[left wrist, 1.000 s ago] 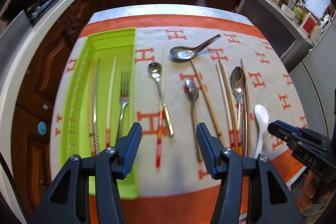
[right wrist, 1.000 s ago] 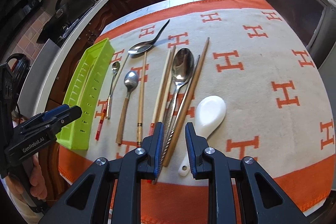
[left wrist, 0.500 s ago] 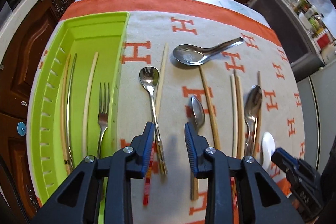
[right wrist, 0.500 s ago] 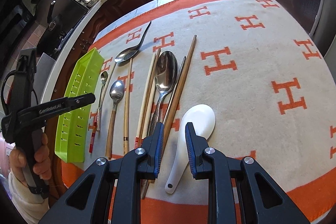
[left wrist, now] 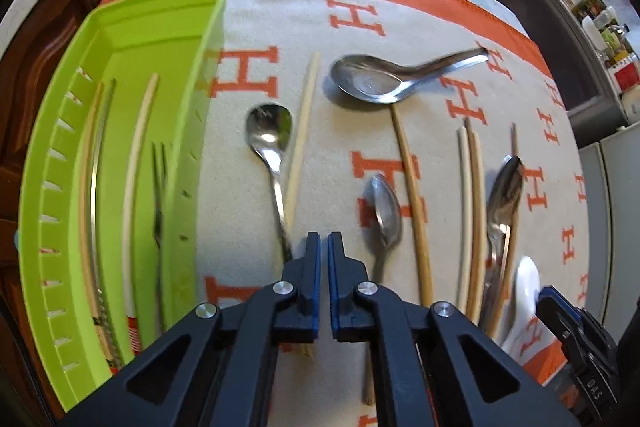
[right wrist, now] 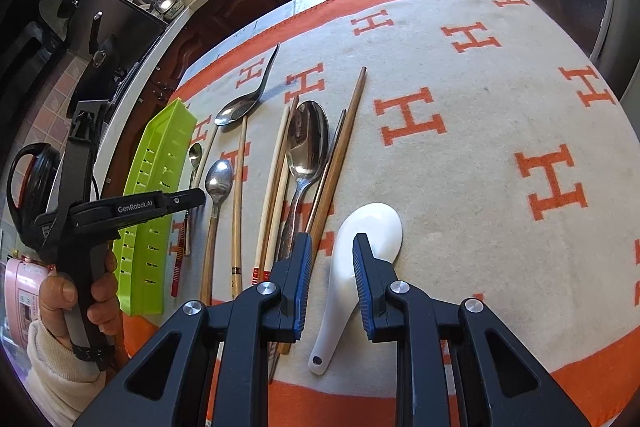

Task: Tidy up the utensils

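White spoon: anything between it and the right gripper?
Nothing visible. The right gripper hangs open over the white spoon, whose handle shows between the fingers. The brown chopsticks lie close beside one finger.

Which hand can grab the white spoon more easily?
Right. The right gripper has open fingers either side of the white ceramic spoon; the left gripper is shut, nearer the green plastic tray.

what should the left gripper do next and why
Probably lift the left gripper a little to check its grip. Its jaws have just been closing and are shut beside the handle of the small spoon and a pale chopstick; whether either is pinched is hidden. If so, carry it to the green tray.
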{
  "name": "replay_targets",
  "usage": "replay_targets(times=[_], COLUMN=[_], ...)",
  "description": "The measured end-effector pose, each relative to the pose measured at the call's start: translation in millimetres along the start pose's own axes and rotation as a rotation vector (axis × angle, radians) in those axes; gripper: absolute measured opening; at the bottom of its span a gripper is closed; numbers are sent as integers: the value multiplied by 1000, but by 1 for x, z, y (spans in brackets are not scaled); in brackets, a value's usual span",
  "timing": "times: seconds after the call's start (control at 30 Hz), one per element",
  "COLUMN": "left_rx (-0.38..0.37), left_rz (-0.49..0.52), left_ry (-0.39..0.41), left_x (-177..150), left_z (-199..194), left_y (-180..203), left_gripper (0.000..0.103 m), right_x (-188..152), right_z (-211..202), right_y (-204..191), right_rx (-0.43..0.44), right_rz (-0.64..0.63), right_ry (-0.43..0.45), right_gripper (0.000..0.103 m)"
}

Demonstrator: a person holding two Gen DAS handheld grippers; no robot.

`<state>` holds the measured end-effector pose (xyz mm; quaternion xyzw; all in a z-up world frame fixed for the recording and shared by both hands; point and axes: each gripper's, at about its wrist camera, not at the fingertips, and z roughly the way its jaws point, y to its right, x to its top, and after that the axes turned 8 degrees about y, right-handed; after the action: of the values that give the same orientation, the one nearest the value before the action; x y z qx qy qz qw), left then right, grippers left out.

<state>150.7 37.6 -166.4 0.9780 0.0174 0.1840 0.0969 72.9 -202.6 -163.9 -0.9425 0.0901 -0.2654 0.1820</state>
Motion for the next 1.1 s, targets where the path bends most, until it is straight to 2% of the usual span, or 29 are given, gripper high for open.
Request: replay_targets(times=[0.07, 0.3, 0.57, 0.67, 0.83, 0.97, 1.1], left_rx=[-32, -55, -62, -42, 2, 23, 45], left_rz=[2, 25, 60, 96, 139, 132, 131], left_ry=[-11, -5, 6, 39, 68, 85, 91], left_x=[-4, -13, -11, -9, -2, 4, 6], left_z=[0, -1, -13, -25, -37, -44, -47], left_y=[4, 15, 22, 27, 29, 22, 15], left_gripper=[0, 0, 0, 2, 9, 18, 22], right_x=[-1, -5, -6, -8, -9, -8, -8], right_z=[-1, -11, -32, -41, -46, -47, -44], right_y=[0, -5, -3, -3, -3, -4, -5], right_rx=[-1, -12, -50, -65, -78, -85, -79], right_rz=[0, -11, -2, -2, -2, -10, -12], right_ry=[1, 17, 40, 53, 56, 59, 53], right_gripper=[21, 21, 21, 21, 21, 21, 21])
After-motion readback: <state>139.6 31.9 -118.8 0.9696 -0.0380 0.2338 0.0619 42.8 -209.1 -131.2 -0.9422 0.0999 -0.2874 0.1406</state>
